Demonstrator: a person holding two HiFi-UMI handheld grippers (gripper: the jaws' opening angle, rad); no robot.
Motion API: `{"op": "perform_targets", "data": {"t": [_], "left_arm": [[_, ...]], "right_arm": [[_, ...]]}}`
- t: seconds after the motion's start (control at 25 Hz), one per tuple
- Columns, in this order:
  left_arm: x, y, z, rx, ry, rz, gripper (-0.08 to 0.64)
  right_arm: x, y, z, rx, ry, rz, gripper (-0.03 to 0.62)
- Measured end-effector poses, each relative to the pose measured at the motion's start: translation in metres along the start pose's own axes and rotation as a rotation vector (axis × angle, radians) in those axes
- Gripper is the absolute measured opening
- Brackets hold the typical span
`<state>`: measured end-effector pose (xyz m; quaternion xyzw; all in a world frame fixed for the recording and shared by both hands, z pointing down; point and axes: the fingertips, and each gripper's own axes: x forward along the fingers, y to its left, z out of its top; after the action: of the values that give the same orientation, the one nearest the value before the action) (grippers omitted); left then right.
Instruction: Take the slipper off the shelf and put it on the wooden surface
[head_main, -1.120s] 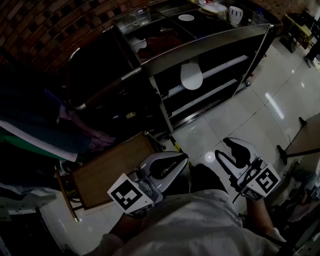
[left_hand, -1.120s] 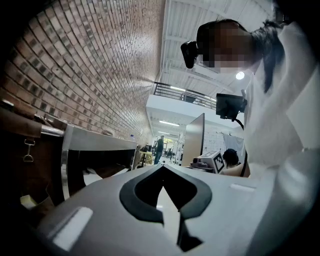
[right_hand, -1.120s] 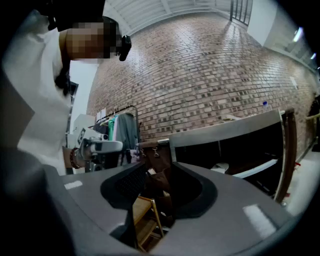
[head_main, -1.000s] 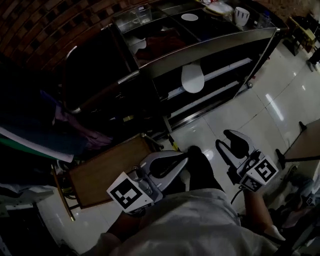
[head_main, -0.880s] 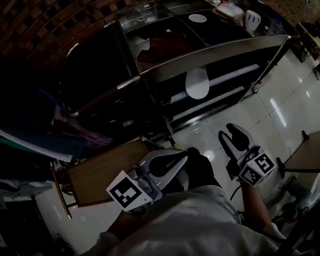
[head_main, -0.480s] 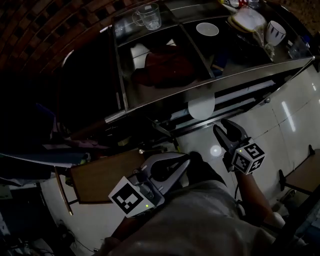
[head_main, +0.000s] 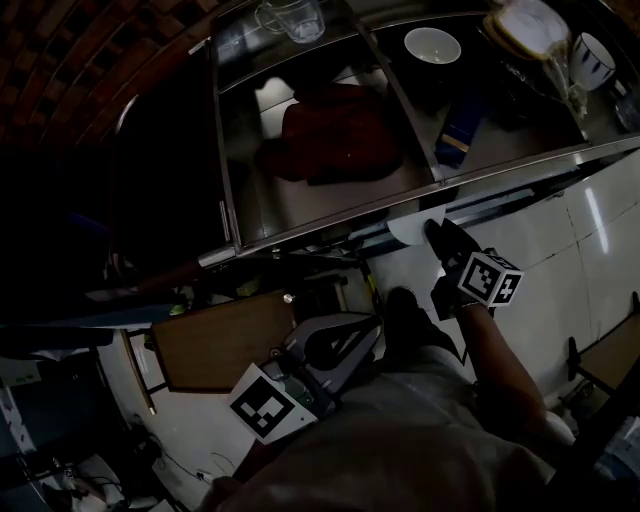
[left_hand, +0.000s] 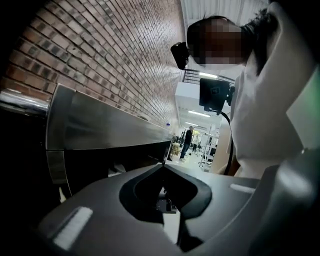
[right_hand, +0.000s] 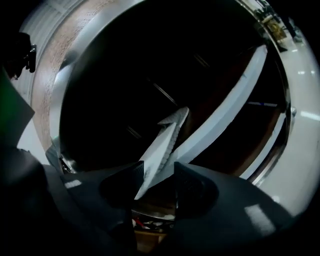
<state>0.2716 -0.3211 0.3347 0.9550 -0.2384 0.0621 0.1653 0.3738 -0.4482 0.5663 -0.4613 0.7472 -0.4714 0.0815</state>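
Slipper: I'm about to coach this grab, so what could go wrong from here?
The right tongs: their jaws have just been opening, with the slipper edge-on between them, close to one jaw. A bite on that thin end may slip. The steel top overhangs the slipper, so lifting too soon could knock it loose.

Dim, underexposed head view with glare streaks on the floor (head_main: 596, 212). Both gripper views bend strongly at the edges.
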Motion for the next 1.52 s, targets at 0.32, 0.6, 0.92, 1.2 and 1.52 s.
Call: {"op": "perform_targets", "data": {"t": [0.32, 0.6, 0.92, 1.2, 1.52], "left_arm": [[-0.02, 0.003, 0.002, 0.012, -0.019, 0.017, -0.008], [-0.069, -0.026, 0.008, 0.042, -0.104, -0.073, -0.006], [-0.175, -0.09, -0.03, 0.121, -0.124, -0.253, -0.006], [-0.25, -0.097, -0.046, 0.1, -0.132, -0.23, -0.008], [-0.27, -0.137, -0.039, 0.152, -0.185, -0.233, -0.008]], "right_arm": [[-0.007, 0.027, 0.006, -0.035, -0.015, 0.021, 0.04], [-0.085, 0.081, -0.002, -0.254, -0.062, -0.067, 0.034], [-0.187, 0.155, -0.101, -0.339, -0.138, -0.157, 0.032], [-0.285, 0.201, -0.165, -0.372, -0.223, -0.243, 0.032], [-0.348, 0.233, -0.193, -0.41, -0.278, -0.252, 0.034]]}}
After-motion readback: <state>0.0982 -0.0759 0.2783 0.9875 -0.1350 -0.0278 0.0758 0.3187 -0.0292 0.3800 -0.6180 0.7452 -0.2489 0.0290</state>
